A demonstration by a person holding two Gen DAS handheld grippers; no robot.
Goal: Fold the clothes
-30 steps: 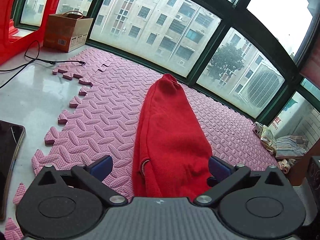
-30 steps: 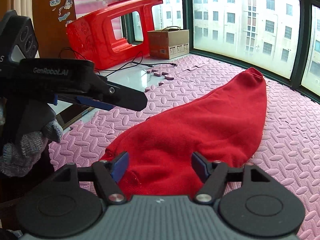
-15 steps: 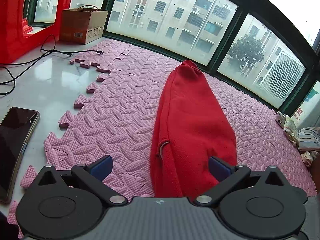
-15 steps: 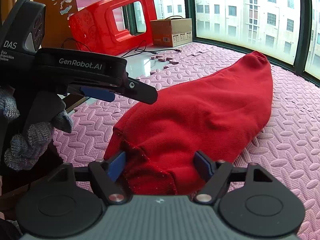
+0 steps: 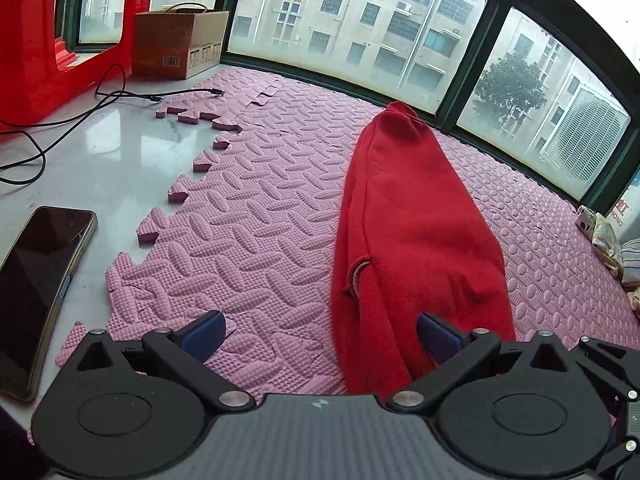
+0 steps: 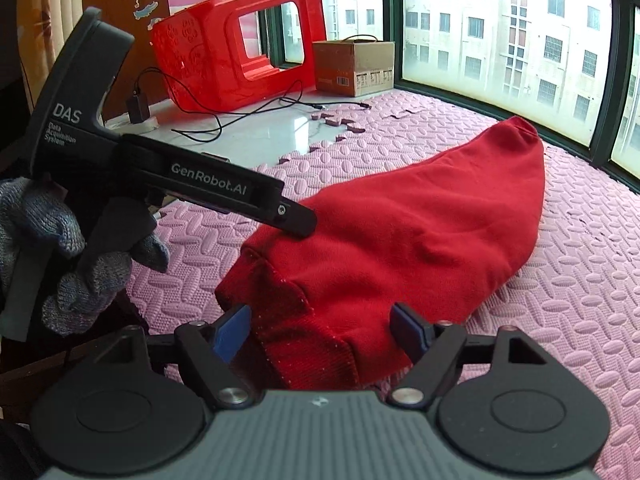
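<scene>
- While both grippers hover low over the pink foam mat [image 5: 256,216], the red garment [image 5: 416,232] lies on it, folded long and narrow, far tip toward the window.
- Left gripper [image 5: 320,334]: jaws wide apart, gripping nothing; the garment's near edge sits between them, toward the right pad, contact unclear.
- Right gripper [image 6: 322,330]: jaws spread, have just been opening; garment's ribbed hem lies between them, pads not pressing it.
- In the right wrist view the left gripper's tip is over the garment's near end, held by a gloved hand [image 6: 60,248].
- Phone [image 5: 36,292] on the white surface left of the mat.
- Cardboard box [image 5: 176,44], red plastic stool [image 6: 240,40], black cable [image 5: 100,104] farther back.
</scene>
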